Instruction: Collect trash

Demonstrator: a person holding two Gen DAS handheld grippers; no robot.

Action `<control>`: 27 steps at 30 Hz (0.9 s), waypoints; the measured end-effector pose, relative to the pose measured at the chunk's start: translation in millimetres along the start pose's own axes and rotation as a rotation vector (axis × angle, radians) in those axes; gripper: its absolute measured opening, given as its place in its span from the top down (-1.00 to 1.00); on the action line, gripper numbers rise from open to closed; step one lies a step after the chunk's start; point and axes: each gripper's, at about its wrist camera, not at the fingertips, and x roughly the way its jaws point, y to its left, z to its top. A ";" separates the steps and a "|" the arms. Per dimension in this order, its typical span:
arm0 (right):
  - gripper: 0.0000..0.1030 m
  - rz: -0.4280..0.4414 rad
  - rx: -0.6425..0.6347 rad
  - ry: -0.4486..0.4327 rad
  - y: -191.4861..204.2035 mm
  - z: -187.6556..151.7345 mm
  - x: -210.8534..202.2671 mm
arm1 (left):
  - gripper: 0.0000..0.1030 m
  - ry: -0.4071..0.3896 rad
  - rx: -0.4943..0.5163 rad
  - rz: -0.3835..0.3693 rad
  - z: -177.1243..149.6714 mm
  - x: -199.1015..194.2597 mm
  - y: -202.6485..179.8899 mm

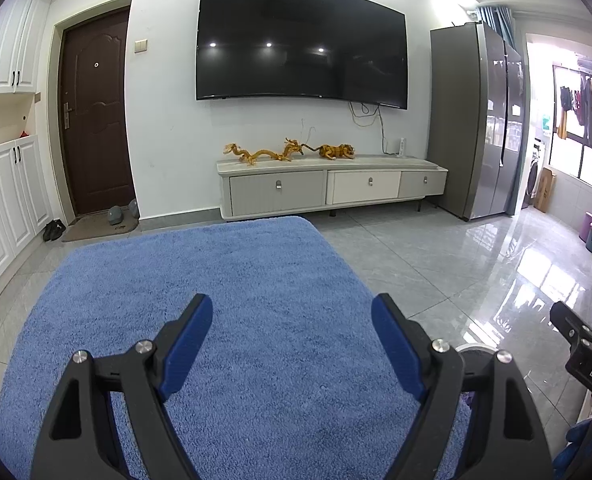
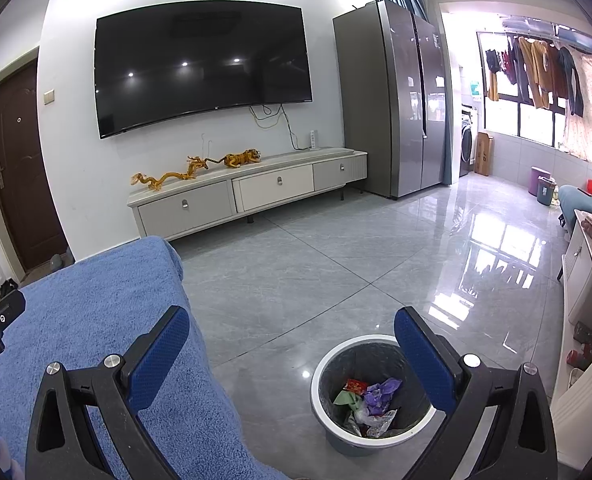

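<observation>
Both claws, left claw [image 1: 292, 322] and right claw [image 2: 292, 334], spread apart, empty; trash [image 2: 369, 404] sits in bin [image 2: 323, 412] lower right; I judge collecting finished.

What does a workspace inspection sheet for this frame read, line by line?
Surface: blue rug on glossy grey tile floor; no loose trash seen on it.
Job's things: trash bin beside the rug, holding crumpled wrappers.
Clutter: shoes by the door.
Grippers: left gripper open, empty, over the rug; right gripper open, empty, near the bin.
Cables: loose wires hanging below the TV.
Surroundings: TV cabinet, fridge, hanging laundry.
</observation>
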 end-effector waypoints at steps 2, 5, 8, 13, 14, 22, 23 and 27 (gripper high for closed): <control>-1.00 0.000 0.000 0.001 -0.2 0.0 -0.3 | -0.57 0.005 0.000 -0.001 -0.5 1.0 -0.2; -1.00 0.000 -0.001 0.000 0.1 -0.1 -0.1 | -0.57 0.009 0.000 -0.003 -2.5 1.9 1.2; -1.00 0.000 -0.003 0.007 0.9 -1.8 0.8 | -0.57 0.014 0.001 -0.005 -3.6 3.0 2.5; -1.00 0.003 -0.006 0.011 1.4 -4.5 1.6 | -0.57 0.017 0.002 -0.003 -6.2 2.9 2.9; -1.00 0.004 -0.005 0.012 1.7 -5.0 2.2 | -0.57 0.018 0.002 -0.004 -6.5 2.9 3.2; -1.00 0.006 -0.007 0.018 2.5 -5.7 3.8 | -0.57 0.034 -0.007 -0.002 -9.4 5.0 8.4; -1.00 0.006 -0.006 0.018 2.4 -5.7 3.9 | -0.57 0.037 -0.009 -0.002 -9.8 5.4 9.2; -1.00 0.009 -0.008 0.026 2.7 -6.8 6.0 | -0.57 0.046 -0.007 -0.005 -11.6 7.0 9.6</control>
